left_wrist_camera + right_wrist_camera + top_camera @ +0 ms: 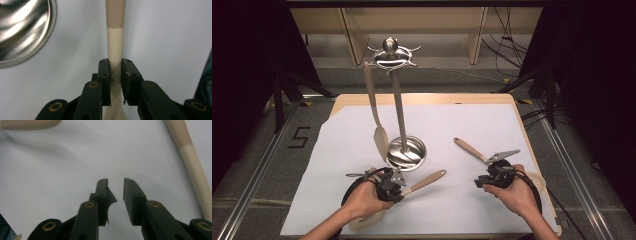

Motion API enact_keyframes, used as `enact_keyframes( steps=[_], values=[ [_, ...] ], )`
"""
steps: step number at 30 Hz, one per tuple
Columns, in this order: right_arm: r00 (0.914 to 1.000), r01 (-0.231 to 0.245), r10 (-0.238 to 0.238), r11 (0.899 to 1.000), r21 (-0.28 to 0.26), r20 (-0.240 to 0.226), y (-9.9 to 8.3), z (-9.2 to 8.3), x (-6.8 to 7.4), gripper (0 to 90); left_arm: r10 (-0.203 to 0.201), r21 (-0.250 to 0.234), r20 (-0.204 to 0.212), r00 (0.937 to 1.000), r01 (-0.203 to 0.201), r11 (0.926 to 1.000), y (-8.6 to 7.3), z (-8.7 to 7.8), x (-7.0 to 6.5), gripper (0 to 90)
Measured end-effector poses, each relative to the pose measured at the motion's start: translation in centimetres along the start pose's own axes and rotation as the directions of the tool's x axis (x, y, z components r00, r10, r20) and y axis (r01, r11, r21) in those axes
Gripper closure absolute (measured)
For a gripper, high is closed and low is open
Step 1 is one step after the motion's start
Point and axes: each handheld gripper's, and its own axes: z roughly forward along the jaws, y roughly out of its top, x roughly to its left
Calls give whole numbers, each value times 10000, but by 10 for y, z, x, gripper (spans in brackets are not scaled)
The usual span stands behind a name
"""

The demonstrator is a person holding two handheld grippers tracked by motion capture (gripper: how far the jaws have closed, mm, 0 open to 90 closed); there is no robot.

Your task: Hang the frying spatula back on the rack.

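Gripping the pale shaft of a utensil (115,47), our left gripper (115,75) has its black jaws pressed against both sides of the smooth cream stem, just below where it turns to a tan wooden handle. From above, that utensil (424,181) lies near the front of the table, handle pointing right and far, its broad cream head under our left hand (362,197). Our right gripper (116,192) stands narrowly parted over bare white, nothing between its matte black jaws. Beside it, to the right, runs a second utensil (195,165), tan handle and cream shaft; in the high view it (469,148) lies just beyond our right hand (514,192).

Further out stands a polished steel stand (399,105): round dished base, thin upright rod, hooked crown. A cream spatula (374,107) hangs from it on the left. White paper (462,210) covers a light wooden table (422,98), with grey floor, cables and dark drapes around.
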Motion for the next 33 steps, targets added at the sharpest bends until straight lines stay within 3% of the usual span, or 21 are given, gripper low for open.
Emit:
enact_keyframes(
  steps=[1, 2, 4, 5, 7, 11, 13, 14, 15, 16, 17, 18, 20, 22, 25, 29, 30, 31, 32, 33],
  values=[
    [9997, 230, -230, 9997, -65, 69, 0, 0, -2, 741, -170, -368, -47, 9998, 168, 9992, 0, -3, -2, 779],
    [9999, 114, -113, 9998, -178, 43, 0, 0, -1, 742, -139, -591, 53, 9999, 142, 9982, 0, -7, -2, 779],
    [9999, 126, -125, 9999, -90, 86, 0, -2, -2, 742, -270, -993, -204, 9994, 249, 9947, -2, -14, -4, 779],
    [9995, 288, -285, 9994, -169, 154, 0, -1, -3, 742, -357, -1245, -322, 9988, 315, 9917, -2, -17, -5, 779],
    [9999, 93, -91, 9997, -223, 123, 0, -2, -3, 743, -461, -1711, -491, 9977, 371, 9845, -4, -22, -4, 779],
    [9995, 265, -259, 9990, -351, 163, 1, -2, -5, 743, -656, -2794, -293, 9974, 549, 9586, -9, -33, -2, 779],
    [9999, 40, -36, 9990, -452, 95, 0, 0, -3, 742, -876, -3447, -266, 9958, 731, 9359, -10, -38, -4, 778],
    [9999, 44, -41, 9997, -240, 124, 0, -2, -3, 743, -1014, -3767, -234, 9946, 852, 9224, -11, -40, -5, 779],
    [9998, 130, -127, 9997, -183, 171, 1, -2, -3, 743, -908, -3818, -431, 9949, 676, 9218, -12, -44, -4, 779],
    [9998, 122, -119, 9997, -194, 156, 1, -2, -3, 742, -1223, -4307, -252, 9922, 996, 8970, -12, -45, -6, 778],
    [9998, 121, -118, 9997, -203, 151, 1, -2, -3, 743, -1185, -4516, -277, 9926, 933, 8873, -13, -47, -5, 779],
    [9998, 124, -121, 9997, -195, 148, 1, -2, -2, 742, -1392, -4668, -120, 9902, 1175, 8765, -14, -49, -6, 778],
    [9998, 138, -135, 9997, -208, 159, 1, -2, -2, 742, -1427, -5013, -211, 9895, 1131, 8579, -15, -53, -4, 779],
    [9998, 138, -135, 9997, -217, 167, 1, -2, -3, 743, -1784, -5367, -106, 9839, 1449, 8312, -17, -56, -5, 779],
    [9997, 147, -143, 9997, -218, 179, 1, -2, -3, 742, -1760, -5761, -353, 9838, 1238, 8080, -20, -61, -2, 778],
    [9998, 107, -102, 9994, -329, 166, 1, -2, -2, 743, -2223, -6360, -305, 9745, 1526, 7565, -22, -67, -1, 778],
    [9997, 212, -202, 9977, -643, 160, 0, 1, -4, 742, -2331, -6401, -380, 9717, 1555, 7524, -23, -69, -1, 779],
    [9996, 214, -204, 9980, -598, 174, 0, 0, -3, 743, -2430, -6516, -422, 9691, 1577, 7420, -23, -71, -2, 778],
    [9996, 216, -205, 9980, -600, 179, 0, 0, -3, 743, -2339, -6680, -470, 9711, 1435, 7302, -23, -72, -1, 779],
    [9996, 217, -206, 9979, -606, 183, 0, 0, -3, 743, -2441, -6741, -526, 9683, 1459, 7241, -23, -74, -1, 778]
  ],
)
